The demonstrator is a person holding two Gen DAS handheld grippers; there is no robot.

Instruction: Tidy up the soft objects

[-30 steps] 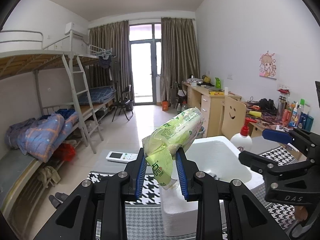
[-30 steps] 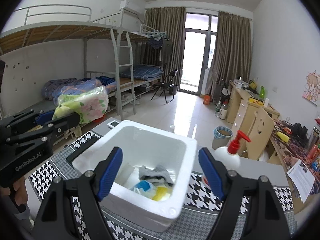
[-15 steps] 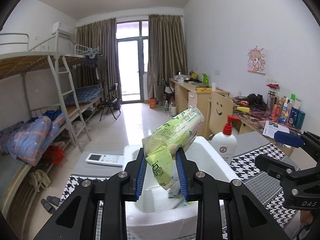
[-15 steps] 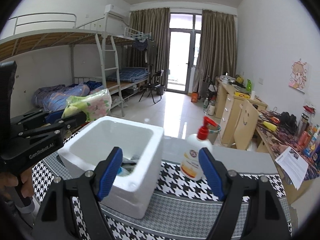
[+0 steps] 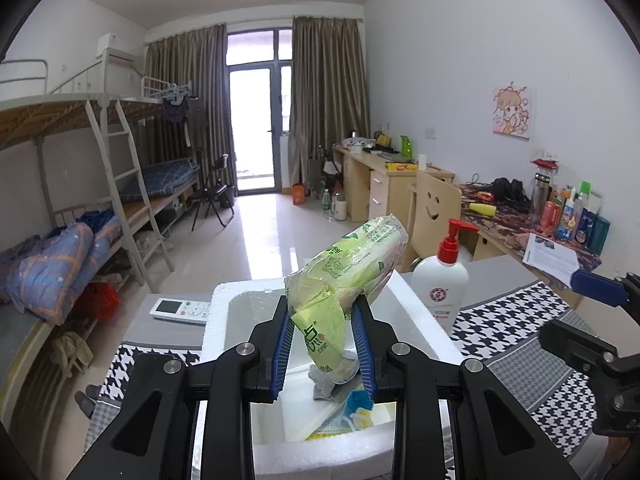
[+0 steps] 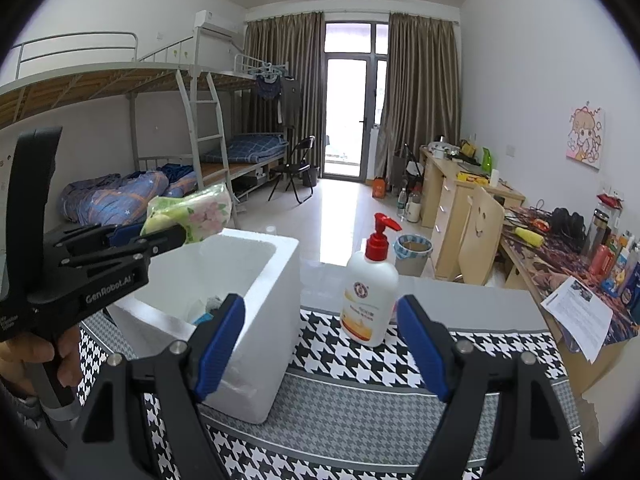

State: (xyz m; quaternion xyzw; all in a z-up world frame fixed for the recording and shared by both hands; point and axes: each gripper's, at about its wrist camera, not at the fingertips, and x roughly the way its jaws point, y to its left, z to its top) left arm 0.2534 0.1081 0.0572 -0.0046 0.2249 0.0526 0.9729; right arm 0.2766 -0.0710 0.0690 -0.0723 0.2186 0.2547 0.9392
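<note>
Left claw (image 5: pixel 323 346) (narrow) around tissue pack (image 5: pixel 344 276)

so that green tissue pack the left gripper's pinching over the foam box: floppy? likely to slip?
Probably soft: the tissue pack crumples where the left gripper pinches its lower end. Likely light, since the free end stays up above the foam box instead of drooping. The glossy wrapper may be slippery, so an end pinch could creep.
</note>
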